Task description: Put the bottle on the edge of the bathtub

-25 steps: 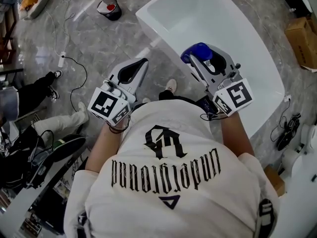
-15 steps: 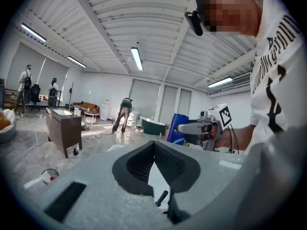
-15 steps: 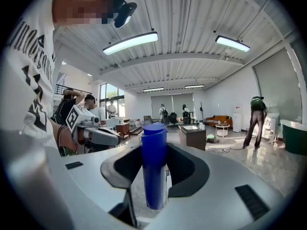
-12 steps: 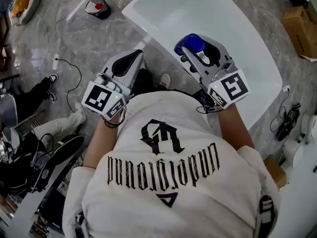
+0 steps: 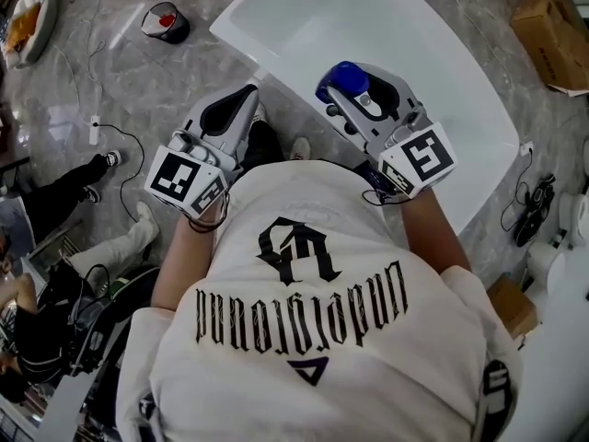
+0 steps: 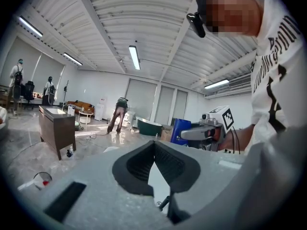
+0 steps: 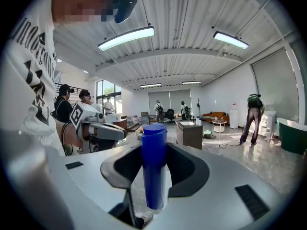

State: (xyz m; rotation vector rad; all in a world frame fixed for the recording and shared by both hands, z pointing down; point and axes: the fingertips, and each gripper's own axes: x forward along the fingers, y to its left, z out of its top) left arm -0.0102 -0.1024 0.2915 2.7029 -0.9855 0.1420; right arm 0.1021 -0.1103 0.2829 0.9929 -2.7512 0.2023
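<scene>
You are carrying the bottle [image 5: 342,75], pinched in your right claw [image 5: 339,88], further up-frame over the bathtub [image 5: 247,42] rim, nearing placement; your left claw [image 5: 248,98] is staying pressed together, empty.

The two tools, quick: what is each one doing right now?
Left tool: closed, empty.
Right tool: closed on the blue cylindrical bottle.
</scene>
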